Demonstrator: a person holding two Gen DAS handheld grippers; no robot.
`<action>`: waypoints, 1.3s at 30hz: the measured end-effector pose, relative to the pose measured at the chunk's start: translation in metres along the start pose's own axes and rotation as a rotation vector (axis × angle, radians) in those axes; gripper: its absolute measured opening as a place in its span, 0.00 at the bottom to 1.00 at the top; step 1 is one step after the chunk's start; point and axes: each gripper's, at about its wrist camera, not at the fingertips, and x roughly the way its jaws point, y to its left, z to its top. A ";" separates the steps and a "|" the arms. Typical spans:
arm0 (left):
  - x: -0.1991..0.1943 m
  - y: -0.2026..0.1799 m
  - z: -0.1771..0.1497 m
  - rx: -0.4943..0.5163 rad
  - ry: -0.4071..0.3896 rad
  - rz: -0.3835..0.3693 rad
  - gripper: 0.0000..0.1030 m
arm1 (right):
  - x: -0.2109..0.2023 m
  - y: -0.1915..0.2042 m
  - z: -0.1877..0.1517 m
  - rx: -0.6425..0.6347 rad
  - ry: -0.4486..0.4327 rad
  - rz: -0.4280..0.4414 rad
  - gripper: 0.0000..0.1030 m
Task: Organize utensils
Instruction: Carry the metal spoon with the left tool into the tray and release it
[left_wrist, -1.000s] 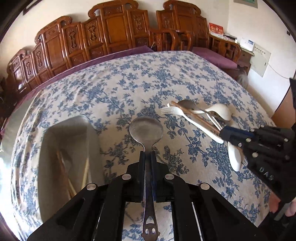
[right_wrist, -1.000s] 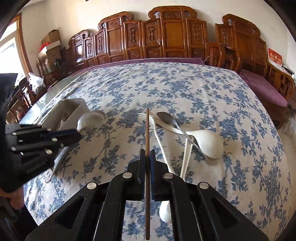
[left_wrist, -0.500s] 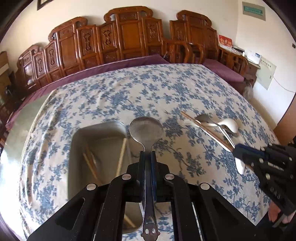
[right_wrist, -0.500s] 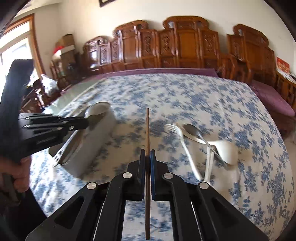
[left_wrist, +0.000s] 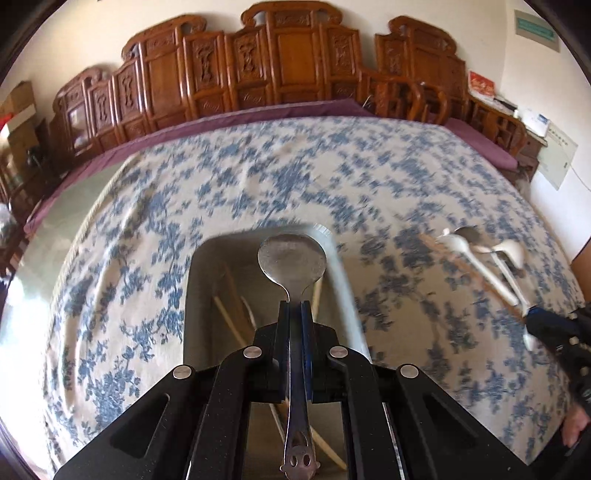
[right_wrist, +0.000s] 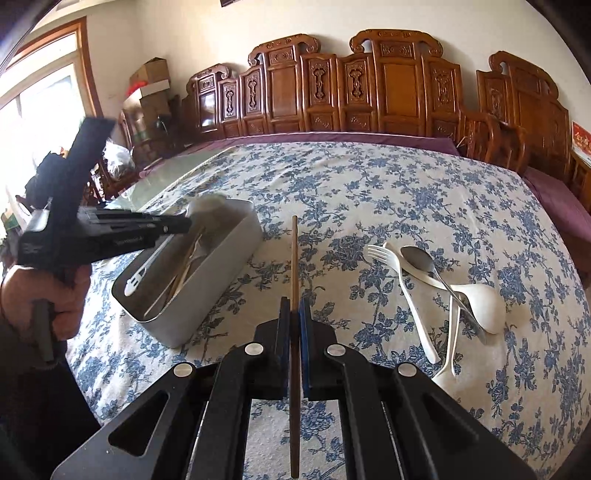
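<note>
Right wrist view: container (right_wrist: 207, 280) on tablecloth (right_wrist: 406, 206) at ten o'clock, chopsticks (right_wrist: 184, 269) in it. Fork (right_wrist: 402, 280), metal spoon (right_wrist: 436, 273) and ladle (right_wrist: 480, 302) heaped at three o'clock, well apart from container. Carved chairs (right_wrist: 369, 85) behind table, twelve o'clock.

Blue-floral tablecloth (right_wrist: 369, 192), grey bin (right_wrist: 221, 273) (white fork (right_wrist: 402, 280))

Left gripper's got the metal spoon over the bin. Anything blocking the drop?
Nothing visible. The left gripper is shut on the metal spoon, whose bowl hangs over the open grey bin. Inside lie only chopsticks and a white utensil, flat on the bottom. The right gripper, shut on a chopstick, is off to the side.
</note>
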 end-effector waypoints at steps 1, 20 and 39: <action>0.005 0.002 -0.002 -0.004 0.012 0.003 0.05 | 0.002 -0.002 0.000 0.004 0.004 -0.002 0.06; 0.035 0.002 -0.017 -0.007 0.081 -0.004 0.05 | 0.015 -0.003 -0.004 -0.011 0.038 -0.012 0.06; -0.036 0.019 -0.021 -0.019 -0.034 -0.011 0.16 | -0.002 0.017 0.000 -0.017 0.006 0.016 0.06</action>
